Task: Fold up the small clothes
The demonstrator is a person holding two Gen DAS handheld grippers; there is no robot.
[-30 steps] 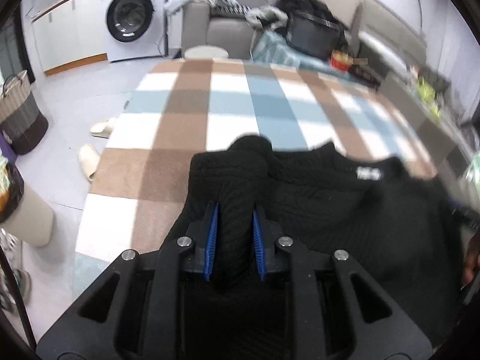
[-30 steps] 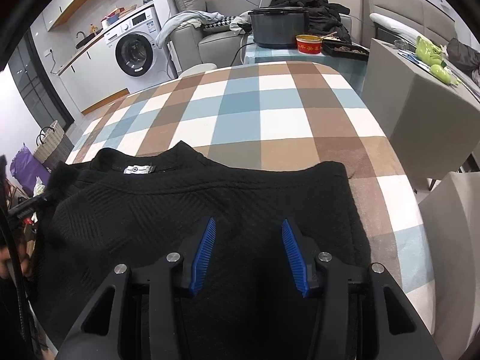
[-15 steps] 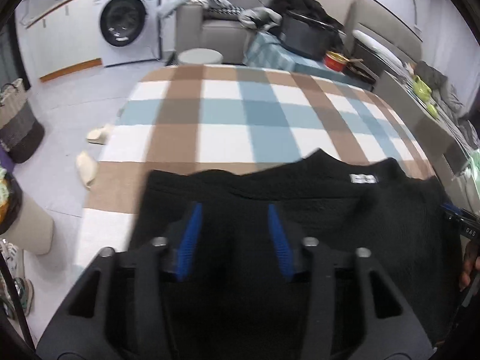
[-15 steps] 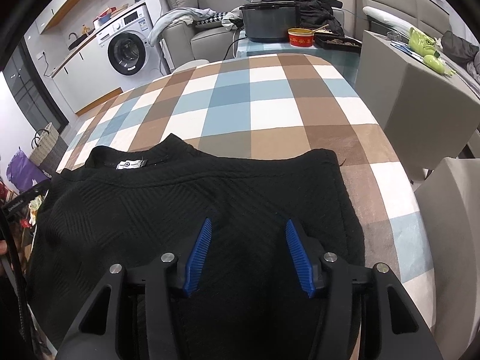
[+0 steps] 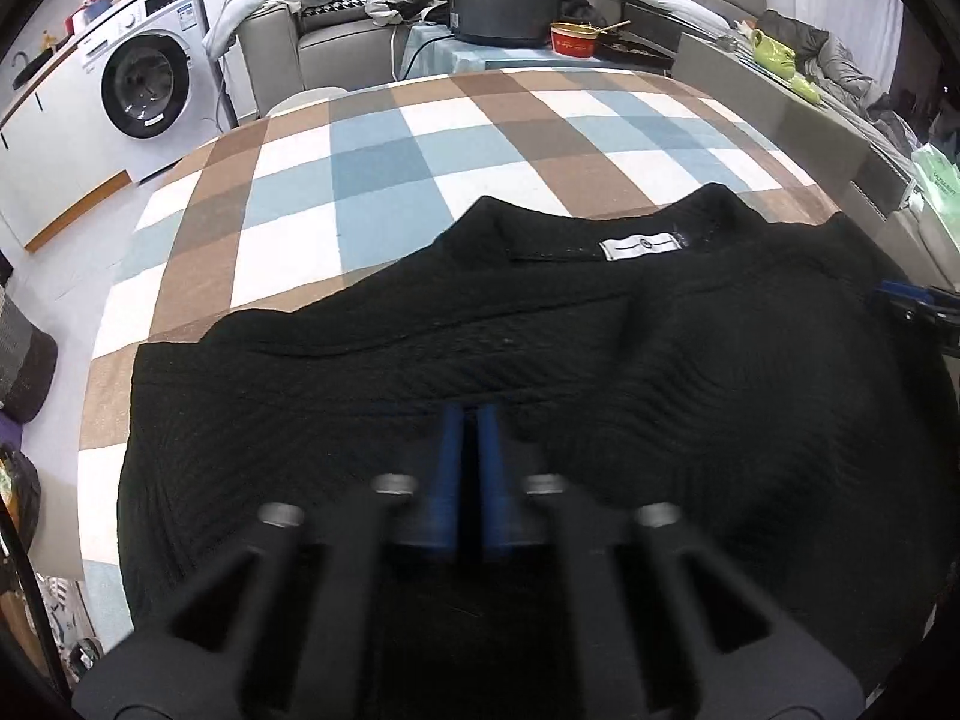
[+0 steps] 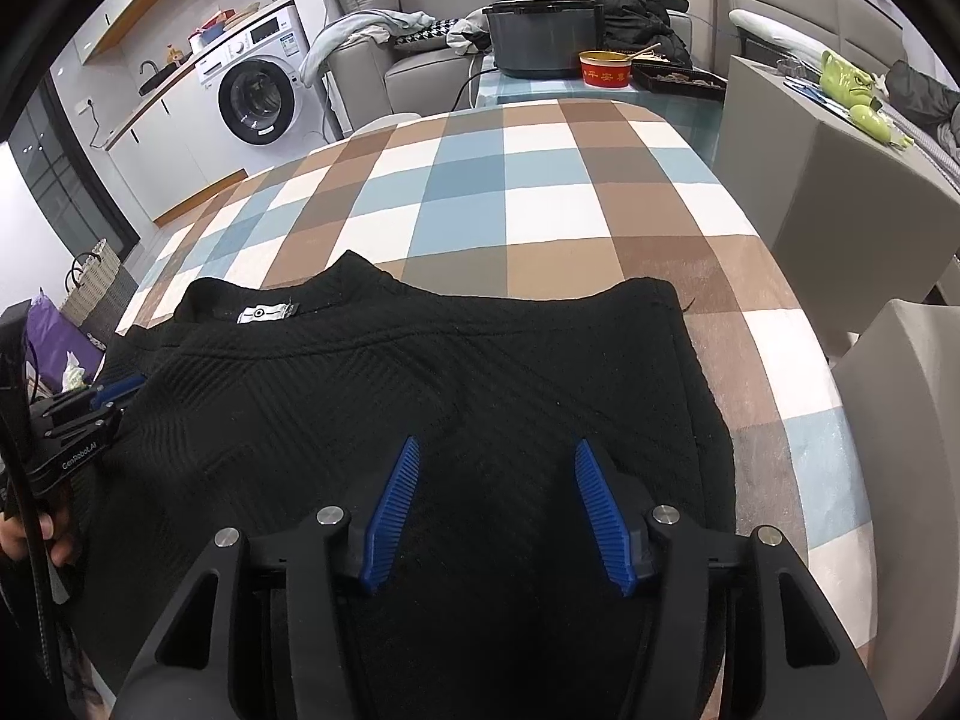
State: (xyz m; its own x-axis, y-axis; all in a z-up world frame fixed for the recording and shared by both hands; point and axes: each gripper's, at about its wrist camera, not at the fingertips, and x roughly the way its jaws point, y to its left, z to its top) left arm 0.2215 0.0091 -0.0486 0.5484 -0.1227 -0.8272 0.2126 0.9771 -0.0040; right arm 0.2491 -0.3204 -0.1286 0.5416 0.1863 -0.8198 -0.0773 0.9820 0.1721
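A black textured sweater (image 5: pixel 600 372) lies flat on the checked tablecloth (image 5: pixel 420 138), with its white neck label (image 5: pixel 642 246) toward the far side. My left gripper (image 5: pixel 471 420) hovers over the sweater's near left part, blurred. Its blue pads are shut together and I see no fabric between them. From the right wrist, the same sweater (image 6: pixel 420 372) fills the near table, and my right gripper (image 6: pixel 495 450) stands open above its lower right part with nothing pinched. The left gripper (image 6: pixel 114 390) shows at the sweater's left edge, held by a hand.
A grey cabinet (image 6: pixel 828 180) and a chair (image 6: pixel 900 390) stand close to the table's right side. Beyond the far edge are a black cooker (image 6: pixel 540 36) and a red bowl (image 6: pixel 606 69). A washing machine (image 6: pixel 258 96) stands at the back left and a basket (image 6: pixel 96 288) sits on the floor.
The left gripper let go of the bunched black sleeve, opened, shifted sideways over the sweater and shut empty. The sleeve now lies flat. The right gripper stayed put, its jaws slightly wider.
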